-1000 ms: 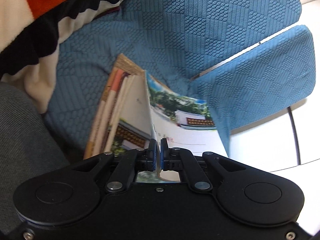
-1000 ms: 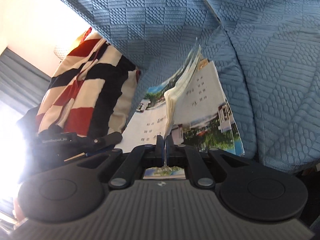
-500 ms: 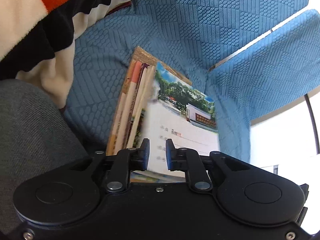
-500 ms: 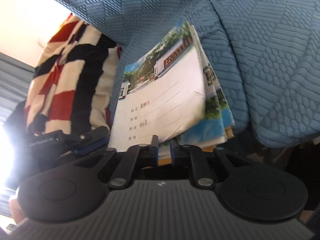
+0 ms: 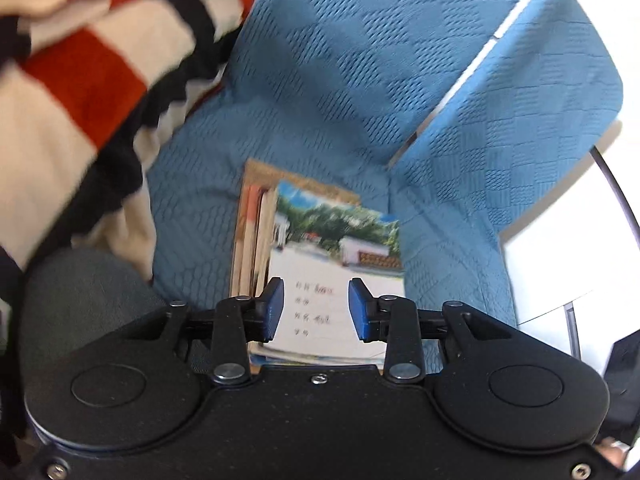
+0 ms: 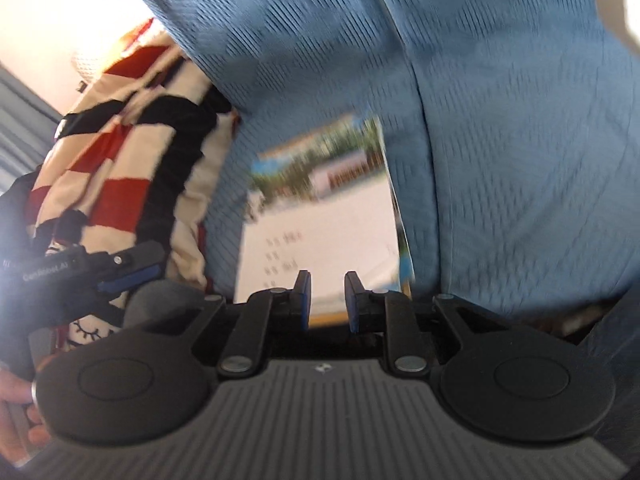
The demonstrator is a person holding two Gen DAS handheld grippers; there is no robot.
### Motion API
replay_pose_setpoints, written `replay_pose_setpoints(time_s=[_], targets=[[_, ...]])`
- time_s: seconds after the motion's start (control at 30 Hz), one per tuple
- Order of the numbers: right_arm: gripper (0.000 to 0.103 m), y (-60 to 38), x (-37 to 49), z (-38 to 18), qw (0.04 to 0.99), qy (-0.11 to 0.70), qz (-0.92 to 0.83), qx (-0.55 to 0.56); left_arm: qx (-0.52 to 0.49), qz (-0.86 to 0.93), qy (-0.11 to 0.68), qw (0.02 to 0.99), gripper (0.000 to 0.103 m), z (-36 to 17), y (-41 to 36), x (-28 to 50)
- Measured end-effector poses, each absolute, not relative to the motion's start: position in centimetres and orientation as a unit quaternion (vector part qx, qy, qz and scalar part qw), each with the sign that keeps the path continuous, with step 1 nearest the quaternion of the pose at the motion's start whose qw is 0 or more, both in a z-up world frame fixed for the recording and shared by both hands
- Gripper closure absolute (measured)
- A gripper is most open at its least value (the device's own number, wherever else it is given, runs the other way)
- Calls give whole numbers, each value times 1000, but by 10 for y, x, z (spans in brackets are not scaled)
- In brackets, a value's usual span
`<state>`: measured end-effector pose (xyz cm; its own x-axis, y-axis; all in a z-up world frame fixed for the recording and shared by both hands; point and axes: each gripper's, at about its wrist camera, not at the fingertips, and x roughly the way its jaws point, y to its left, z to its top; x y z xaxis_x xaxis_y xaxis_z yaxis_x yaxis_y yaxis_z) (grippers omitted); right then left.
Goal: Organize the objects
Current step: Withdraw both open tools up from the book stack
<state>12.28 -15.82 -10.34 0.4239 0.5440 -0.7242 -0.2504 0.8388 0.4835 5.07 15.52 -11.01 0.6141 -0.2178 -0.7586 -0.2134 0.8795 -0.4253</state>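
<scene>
Released since a second ago: booklets (image 5: 336, 280) now flat on blue quilted sofa (image 5: 340, 80). Left tool (image 5: 316, 309) opening, right tool (image 6: 327, 300) apart, both empty. Best lifted clear without snagging thin glossy covers. Beside stack, soft striped blanket (image 5: 80, 92), fuzzy and rumpled.

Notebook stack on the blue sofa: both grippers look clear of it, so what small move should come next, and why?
Probably back both grippers away. The notebook stack lies flat on the blue sofa; the left gripper, jaws opening, and the right gripper hold nothing.
</scene>
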Motion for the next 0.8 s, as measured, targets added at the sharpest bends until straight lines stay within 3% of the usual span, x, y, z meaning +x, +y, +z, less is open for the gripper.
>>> replay_pose_setpoints(time_s=[0.27,0.6,0.67,0.73,0.8], targets=[[81,-159,106,-22,878,384,258,121,-204,-5,381,902,60,-45,140,34],[81,-163,74,17,897,348,255,97,-175,-20,349,920,44,10,123,2],[78,-163,69,17,901,347,245,88,-173,-21,342,923,39,16,119,-6],[61,-165,65,17,904,343,242,81,-164,-20,334,928,33,21,115,-13],[58,-167,60,16,907,339,239,77,-162,-22,326,931,19,24,111,-19]])
